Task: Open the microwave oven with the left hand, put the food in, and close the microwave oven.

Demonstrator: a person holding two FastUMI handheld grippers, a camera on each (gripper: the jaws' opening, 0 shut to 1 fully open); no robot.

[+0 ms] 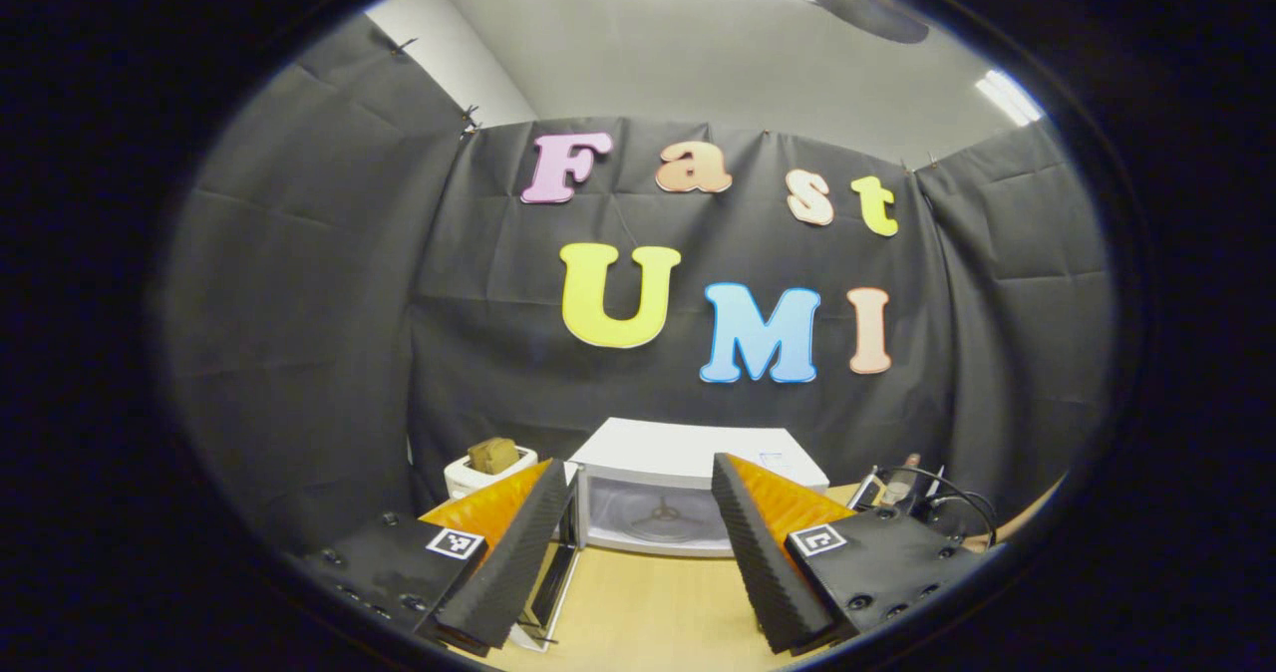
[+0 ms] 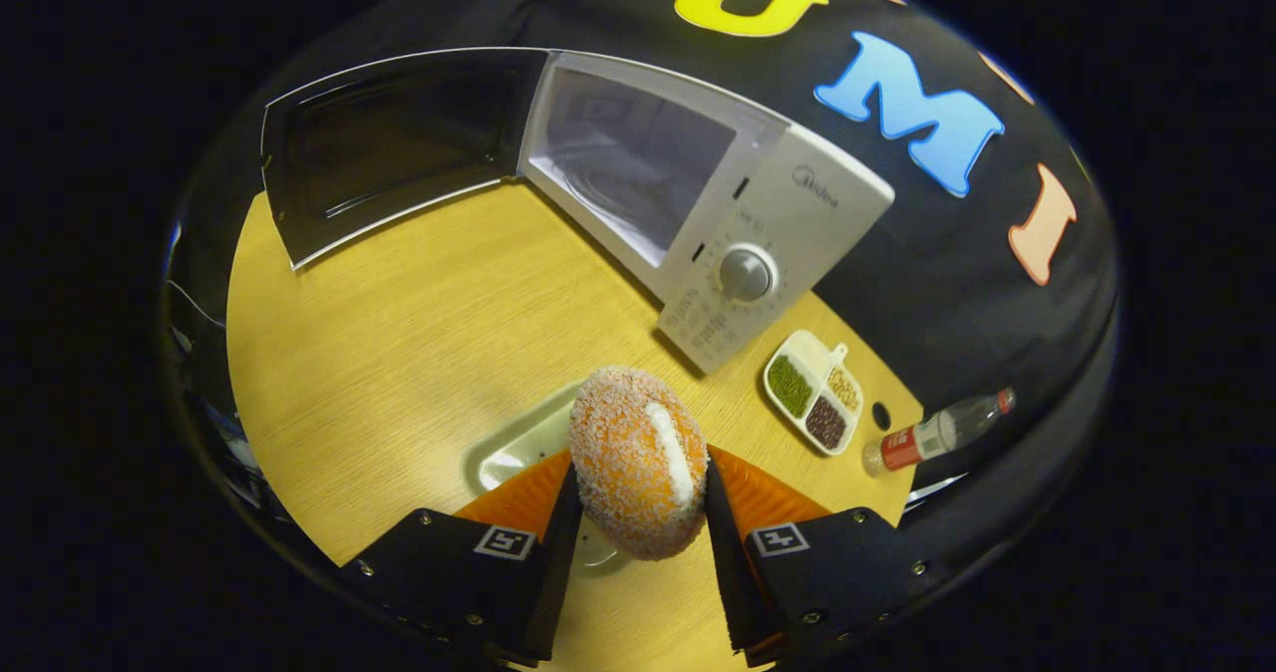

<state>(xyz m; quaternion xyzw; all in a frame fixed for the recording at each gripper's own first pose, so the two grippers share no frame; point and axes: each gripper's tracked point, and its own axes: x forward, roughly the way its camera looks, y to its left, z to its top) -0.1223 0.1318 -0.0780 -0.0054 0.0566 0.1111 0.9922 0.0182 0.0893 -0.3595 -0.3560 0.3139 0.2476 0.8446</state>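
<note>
The white microwave oven (image 2: 778, 223) stands at the back of the wooden table with its door (image 2: 384, 149) swung wide open to the left; the cavity and turntable show inside. My right gripper (image 2: 638, 483) is shut on a sugar-crusted orange bun (image 2: 633, 458), held above a pale tray (image 2: 518, 448). In the left gripper view the microwave oven (image 1: 678, 483) is ahead, cavity open, door edge (image 1: 558, 572) by the left finger. My left gripper (image 1: 633, 552) is open, nothing between its fingers.
A small divided dish of beans (image 2: 817, 393) and a bottle with a red label (image 2: 937, 433) lie to the right of the microwave. A white toaster with bread (image 1: 488, 463) stands left of the oven. Cables (image 1: 937, 498) lie at the right.
</note>
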